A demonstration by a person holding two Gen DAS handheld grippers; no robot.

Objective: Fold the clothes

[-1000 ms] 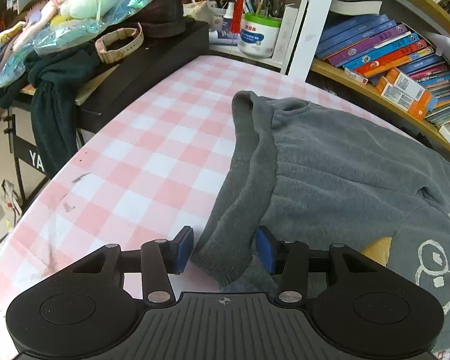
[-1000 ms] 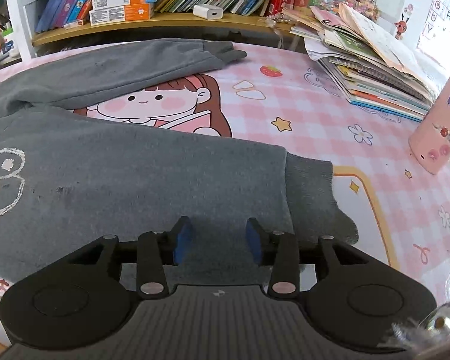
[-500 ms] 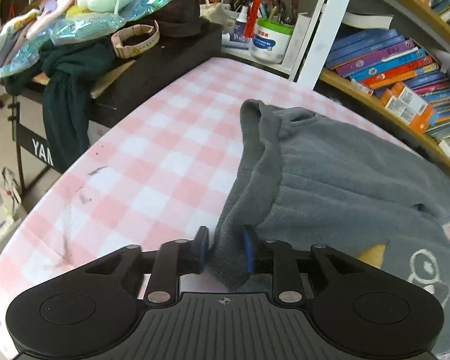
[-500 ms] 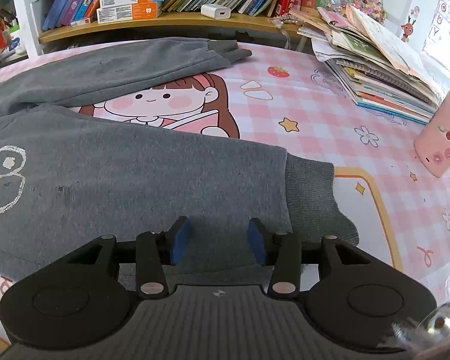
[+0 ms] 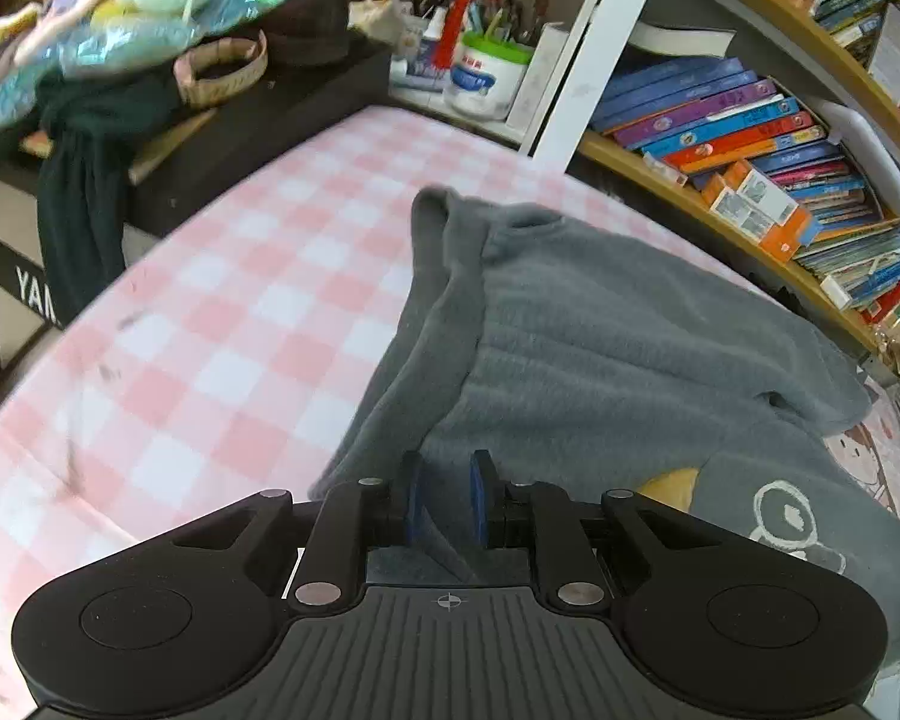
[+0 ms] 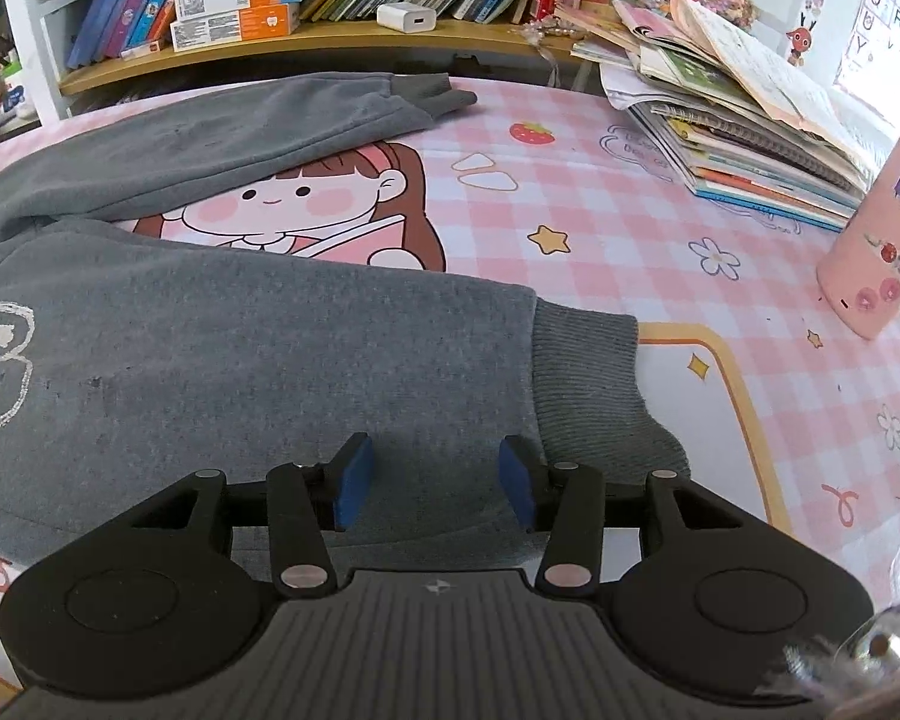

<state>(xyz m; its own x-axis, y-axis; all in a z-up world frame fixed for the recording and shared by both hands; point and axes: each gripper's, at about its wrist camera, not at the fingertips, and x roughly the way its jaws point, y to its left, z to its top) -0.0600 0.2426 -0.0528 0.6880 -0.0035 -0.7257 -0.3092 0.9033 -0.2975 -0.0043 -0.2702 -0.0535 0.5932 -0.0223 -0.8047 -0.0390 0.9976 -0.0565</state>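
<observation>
1. Trousers [image 5: 618, 360], grey and soft, lie spread out on the tabletop [image 5: 228, 324]; the tabletop has a pink and white checked cover.
2. The left gripper [image 5: 447, 495] has its blue pads close together, pinching a fold of the grey cloth at the waist end; the cloth rises in a ridge from the pads up toward the far edge.
3. A white drawing and a yellow patch show on the cloth just right of the left gripper.
4. The right gripper [image 6: 435, 474] has its blue pads spread wide apart; it sits over the near trouser leg [image 6: 270, 354], close to the ribbed cuff [image 6: 588, 372]; nothing is between the pads.
5. The other leg [image 6: 210, 132] lies farther back, apart from the near one; a cartoon girl [image 6: 306, 204] printed on the cover shows between the two legs.
6. A stack of books [image 6: 744, 138] and a pink box [image 6: 876, 240] sit on the right side of the tabletop; a shelf of books [image 5: 750, 138] runs behind.
</observation>
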